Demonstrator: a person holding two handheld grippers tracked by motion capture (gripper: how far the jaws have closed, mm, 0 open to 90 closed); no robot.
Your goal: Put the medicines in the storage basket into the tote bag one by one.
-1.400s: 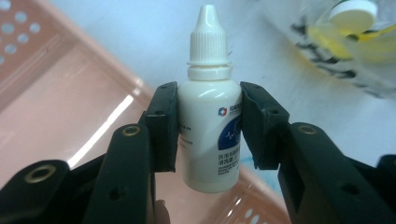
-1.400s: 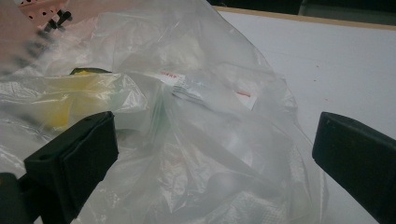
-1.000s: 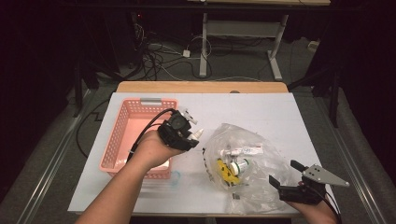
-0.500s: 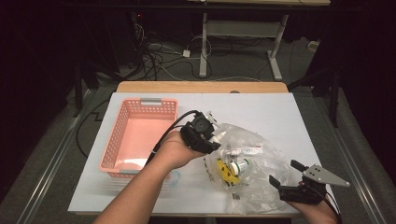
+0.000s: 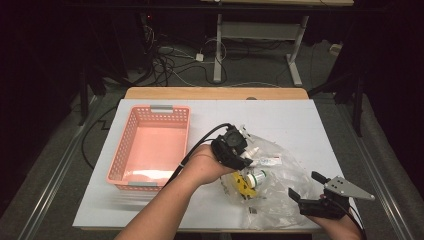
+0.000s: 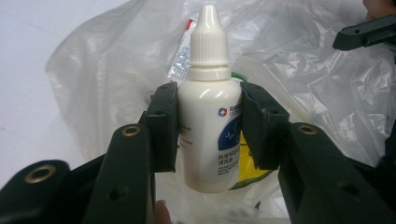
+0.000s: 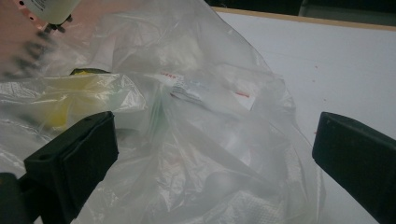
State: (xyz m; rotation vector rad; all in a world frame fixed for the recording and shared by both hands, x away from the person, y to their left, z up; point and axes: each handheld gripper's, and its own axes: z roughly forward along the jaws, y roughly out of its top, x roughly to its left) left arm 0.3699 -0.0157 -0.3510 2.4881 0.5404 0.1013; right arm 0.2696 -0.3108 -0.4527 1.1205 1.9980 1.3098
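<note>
Two grippers are in my hands over a white table (image 5: 150, 210). My left gripper (image 5: 239, 150) sits near the middle of the table, just right of a pink basket (image 5: 131, 155), and its jaws are clamped on a small white dropper bottle (image 6: 210, 112). In the left gripper view the bottle stands upright between the two black pads, which press on its sides at the shoulder; its ribbed white cap with a pointed tip rises above them, and a blue and white printed label faces me. Behind and below the bottle lies a crumpled clear plastic bag (image 5: 280, 190), spread on the table's right half. Through the plastic in the high view I can make out a yellow item (image 5: 241, 183) and a white container with a green band (image 5: 256, 177), both lying near the left gripper, along with a flat printed packet (image 5: 267, 161). My right gripper (image 5: 306, 186) rests at the near right edge of the table, at the near right corner of the bag, with a grey three-cornered plate on top. Its jaws stand wide apart, and in the right gripper view the bag's folds lie between them without either pad pressing on the plastic. The basket holds nothing that I can make out.
</note>
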